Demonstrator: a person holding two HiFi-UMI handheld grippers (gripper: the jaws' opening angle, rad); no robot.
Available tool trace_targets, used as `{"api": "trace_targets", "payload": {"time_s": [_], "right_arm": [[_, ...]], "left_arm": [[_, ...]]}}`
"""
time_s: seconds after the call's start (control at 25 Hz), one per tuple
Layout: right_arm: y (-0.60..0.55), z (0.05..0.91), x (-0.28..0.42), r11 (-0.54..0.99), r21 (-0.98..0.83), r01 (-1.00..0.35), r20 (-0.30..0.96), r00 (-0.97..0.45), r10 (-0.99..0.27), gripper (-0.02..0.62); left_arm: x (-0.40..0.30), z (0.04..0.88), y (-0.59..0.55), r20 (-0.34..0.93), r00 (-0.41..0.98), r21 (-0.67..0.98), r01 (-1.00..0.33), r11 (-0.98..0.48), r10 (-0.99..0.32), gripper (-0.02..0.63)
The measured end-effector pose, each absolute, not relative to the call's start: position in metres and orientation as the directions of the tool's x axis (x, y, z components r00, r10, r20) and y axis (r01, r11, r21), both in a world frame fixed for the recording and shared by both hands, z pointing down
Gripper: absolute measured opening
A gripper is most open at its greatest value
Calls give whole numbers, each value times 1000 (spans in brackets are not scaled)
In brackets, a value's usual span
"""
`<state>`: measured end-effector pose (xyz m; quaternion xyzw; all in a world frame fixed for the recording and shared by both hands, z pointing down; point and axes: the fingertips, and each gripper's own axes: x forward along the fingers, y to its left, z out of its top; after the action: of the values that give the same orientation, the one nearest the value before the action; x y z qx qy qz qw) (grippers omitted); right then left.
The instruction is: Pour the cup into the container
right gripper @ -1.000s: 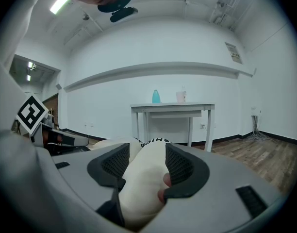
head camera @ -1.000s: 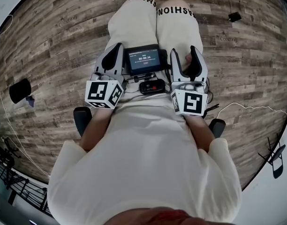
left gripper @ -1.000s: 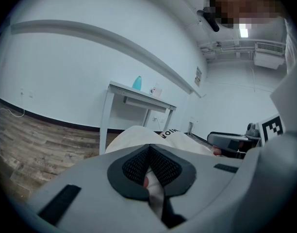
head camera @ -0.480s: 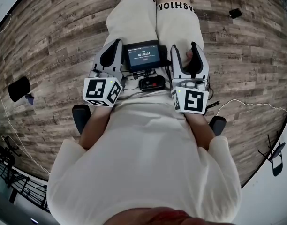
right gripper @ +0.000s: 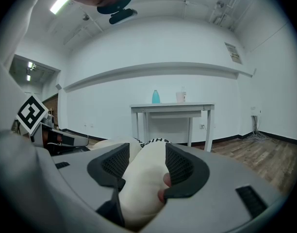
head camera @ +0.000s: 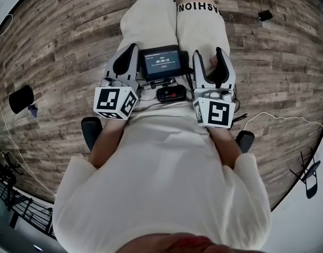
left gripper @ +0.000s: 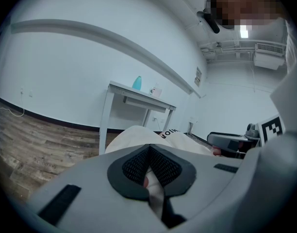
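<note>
Wood-plank floor (head camera: pixel 56 46) all round, pale-trousered legs (head camera: pixel 151 20) in the middle of the head view. Both tools parked on the thighs, small screen (head camera: pixel 161 62) on the lap between them. Left gripper (head camera: pixel 132 49) pressed fully together, nothing pinched (just a sliver of trouser cloth showing past the pads). Right gripper (head camera: pixel 208 54) spread, thigh visible in the gap, not clamping anything. Over by the far white wall, on a white table (right gripper: pixel 173 107): cup (right gripper: pixel 181 96) just beside a teal container (right gripper: pixel 156 96), both upright, well apart from either tool. Too small to tell what's in the cup.
</note>
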<state>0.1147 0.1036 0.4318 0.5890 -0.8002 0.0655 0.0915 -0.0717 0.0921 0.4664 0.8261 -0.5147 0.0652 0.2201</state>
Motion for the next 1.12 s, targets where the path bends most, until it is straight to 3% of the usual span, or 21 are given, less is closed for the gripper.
{"api": "trace_targets", "payload": {"time_s": [1.12], "right_arm": [[104,433,115,296,7,-955,227,-287,-931,236]], "left_arm": [[-72,467,92,334,460,300,-879,-370,-822,11]]}}
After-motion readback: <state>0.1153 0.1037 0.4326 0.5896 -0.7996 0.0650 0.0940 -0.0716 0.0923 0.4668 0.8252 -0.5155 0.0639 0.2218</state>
